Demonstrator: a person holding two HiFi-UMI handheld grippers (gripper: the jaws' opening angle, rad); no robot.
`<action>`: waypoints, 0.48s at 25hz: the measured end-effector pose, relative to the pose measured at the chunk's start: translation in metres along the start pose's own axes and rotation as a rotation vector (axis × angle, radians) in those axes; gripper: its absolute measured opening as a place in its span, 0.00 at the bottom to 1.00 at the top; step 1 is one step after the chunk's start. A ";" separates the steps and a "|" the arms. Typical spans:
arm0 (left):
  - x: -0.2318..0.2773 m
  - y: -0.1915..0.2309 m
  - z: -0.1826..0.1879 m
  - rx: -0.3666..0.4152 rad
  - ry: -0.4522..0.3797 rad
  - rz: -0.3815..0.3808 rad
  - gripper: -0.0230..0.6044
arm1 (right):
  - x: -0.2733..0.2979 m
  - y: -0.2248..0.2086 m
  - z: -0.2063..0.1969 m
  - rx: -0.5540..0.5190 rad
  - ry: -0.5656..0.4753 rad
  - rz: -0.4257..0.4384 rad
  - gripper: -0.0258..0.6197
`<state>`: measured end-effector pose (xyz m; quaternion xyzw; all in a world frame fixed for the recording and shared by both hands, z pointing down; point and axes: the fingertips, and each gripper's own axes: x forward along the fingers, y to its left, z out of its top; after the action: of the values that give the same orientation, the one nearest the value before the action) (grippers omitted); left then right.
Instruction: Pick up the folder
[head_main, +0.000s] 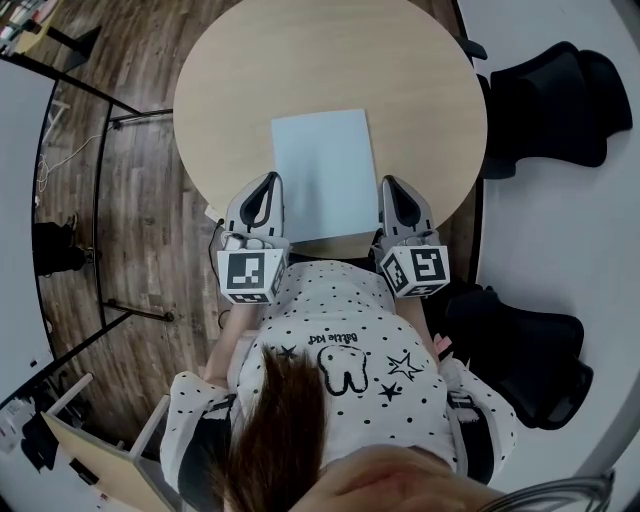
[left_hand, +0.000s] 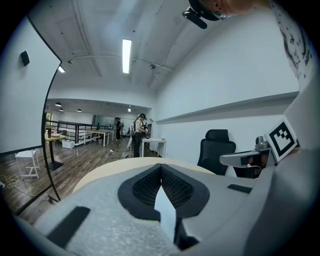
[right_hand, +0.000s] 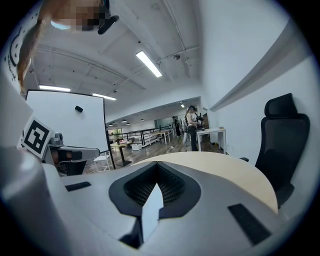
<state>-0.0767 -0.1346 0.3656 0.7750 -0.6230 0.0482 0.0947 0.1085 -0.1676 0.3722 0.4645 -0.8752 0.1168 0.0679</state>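
The head view alone is showing the pale folder (head_main: 322, 175) lying flat on the near part of the round table (head_main: 240, 90), its near edge sitting close to the rim. The left claw (head_main: 267, 182) and right claw (head_main: 393, 187) are flanking its near corners. The gripper views are showing both claws pressed together, with bare tabletop stretching far beyond them. Black chairs (head_main: 550, 100) are crowding the right side, while wooden floor (head_main: 140, 200) is lying open on the left.
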 end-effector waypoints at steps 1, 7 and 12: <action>-0.001 0.003 0.000 -0.001 0.001 0.007 0.06 | 0.002 0.002 0.001 -0.001 0.000 0.006 0.05; 0.002 0.009 -0.002 -0.004 0.002 0.025 0.06 | 0.011 0.003 -0.001 -0.001 0.009 0.025 0.05; 0.007 0.008 -0.001 -0.018 -0.001 0.025 0.06 | 0.013 -0.006 0.000 -0.001 0.010 0.027 0.05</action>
<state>-0.0832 -0.1425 0.3689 0.7663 -0.6331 0.0433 0.1007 0.1057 -0.1812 0.3764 0.4519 -0.8811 0.1196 0.0711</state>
